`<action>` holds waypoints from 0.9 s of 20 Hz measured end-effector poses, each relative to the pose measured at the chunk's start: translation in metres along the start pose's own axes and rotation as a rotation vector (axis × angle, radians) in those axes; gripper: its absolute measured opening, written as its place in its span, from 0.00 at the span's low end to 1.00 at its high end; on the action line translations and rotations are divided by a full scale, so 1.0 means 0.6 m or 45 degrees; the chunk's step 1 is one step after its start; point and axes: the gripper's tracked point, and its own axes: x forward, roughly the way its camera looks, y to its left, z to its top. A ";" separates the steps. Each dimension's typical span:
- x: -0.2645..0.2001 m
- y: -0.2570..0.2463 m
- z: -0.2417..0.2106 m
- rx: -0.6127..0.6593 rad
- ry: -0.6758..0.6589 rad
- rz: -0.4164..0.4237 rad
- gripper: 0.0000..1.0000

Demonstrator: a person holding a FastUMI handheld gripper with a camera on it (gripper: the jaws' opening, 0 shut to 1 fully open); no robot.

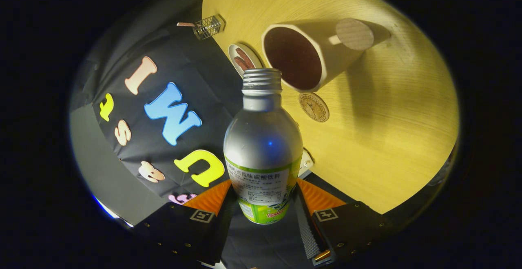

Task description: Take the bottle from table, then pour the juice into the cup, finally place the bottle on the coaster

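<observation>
Bare wooden table [387, 138] surrounds the cup [304, 56]; the tongs [263, 197] clamp the bottle [263, 150] (mouth near cup's rim).

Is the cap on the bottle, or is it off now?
Off. The bottle, held between the tool's fingers, shows bare threads and an open mouth, aimed toward the cup.

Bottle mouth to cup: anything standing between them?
Nothing visible. The bottle, held between the tool's fingers, has its open mouth just short of the cup rim, with only bare table beyond.
</observation>
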 end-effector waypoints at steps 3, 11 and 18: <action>0.000 -0.021 0.000 -0.135 -0.022 -0.035 0.74; 0.000 -0.072 0.016 -0.567 -0.136 -0.136 0.74; 0.000 -0.114 0.033 -1.052 -0.232 -0.275 0.74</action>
